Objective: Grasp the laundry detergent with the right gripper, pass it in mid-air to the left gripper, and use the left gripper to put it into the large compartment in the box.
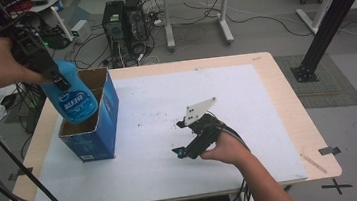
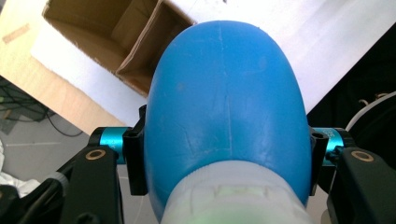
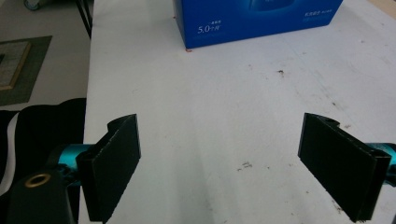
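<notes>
While clamped by the left tool (image 1: 56, 75), bottle (image 1: 73, 99) hangs above box (image 1: 97, 134) for packing | right tool (image 1: 186, 139) released beside box

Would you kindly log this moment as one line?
left gripper: shut on blue bottle | bottle: above open blue box | right gripper: open, empty, on table

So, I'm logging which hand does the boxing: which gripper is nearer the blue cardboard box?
Left. The left gripper holds the blue bottle right over the blue cardboard box. The right gripper rests apart on the white mat, jaws open.
</notes>
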`<control>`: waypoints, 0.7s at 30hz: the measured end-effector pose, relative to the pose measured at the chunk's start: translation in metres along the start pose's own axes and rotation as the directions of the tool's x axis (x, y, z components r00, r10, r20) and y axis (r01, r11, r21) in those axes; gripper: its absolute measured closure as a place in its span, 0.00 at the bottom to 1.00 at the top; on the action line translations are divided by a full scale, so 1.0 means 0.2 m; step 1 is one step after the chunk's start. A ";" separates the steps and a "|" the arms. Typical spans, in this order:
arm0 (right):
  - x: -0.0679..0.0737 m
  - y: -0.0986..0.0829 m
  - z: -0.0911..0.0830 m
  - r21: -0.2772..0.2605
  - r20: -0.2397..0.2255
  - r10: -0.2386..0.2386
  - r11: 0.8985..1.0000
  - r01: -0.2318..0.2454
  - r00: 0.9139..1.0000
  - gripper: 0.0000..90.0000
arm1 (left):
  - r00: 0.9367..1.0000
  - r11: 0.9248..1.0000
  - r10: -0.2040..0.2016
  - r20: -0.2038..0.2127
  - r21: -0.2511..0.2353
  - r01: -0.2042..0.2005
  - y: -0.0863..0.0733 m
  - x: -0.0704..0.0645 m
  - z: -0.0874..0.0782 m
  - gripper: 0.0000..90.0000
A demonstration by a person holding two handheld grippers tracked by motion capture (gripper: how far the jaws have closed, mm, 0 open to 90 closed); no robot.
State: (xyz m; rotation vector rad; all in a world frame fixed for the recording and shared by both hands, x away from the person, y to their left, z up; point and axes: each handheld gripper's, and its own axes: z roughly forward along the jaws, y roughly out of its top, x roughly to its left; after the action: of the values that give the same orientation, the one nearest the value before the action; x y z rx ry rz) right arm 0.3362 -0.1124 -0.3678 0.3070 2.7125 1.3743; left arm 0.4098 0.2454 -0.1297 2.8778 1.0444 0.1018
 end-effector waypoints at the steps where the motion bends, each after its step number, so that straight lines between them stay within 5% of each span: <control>1: 0.00 0.00 0.00 0.001 0.001 0.001 1.000 -0.001 1.000 0.14 | 1.000 1.000 -0.004 0.003 -0.001 0.004 0.00 0.01 0.01 0.43; 10: 0.00 0.00 0.01 0.004 0.004 0.004 1.000 -0.004 1.000 0.14 | 1.000 1.000 -0.012 0.009 0.021 0.011 -0.02 0.06 0.14 0.42; 21: 0.00 0.00 0.00 0.005 0.004 0.006 1.000 -0.006 1.000 0.14 | 0.999 0.998 0.041 0.023 0.038 -0.042 0.00 0.07 0.34 0.42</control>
State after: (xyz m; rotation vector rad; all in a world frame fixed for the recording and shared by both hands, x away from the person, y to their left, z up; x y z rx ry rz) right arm 0.3365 -0.1123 -0.3691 0.3184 2.7149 1.3672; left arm 0.4267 0.2522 -0.1971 2.9287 0.9935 0.0534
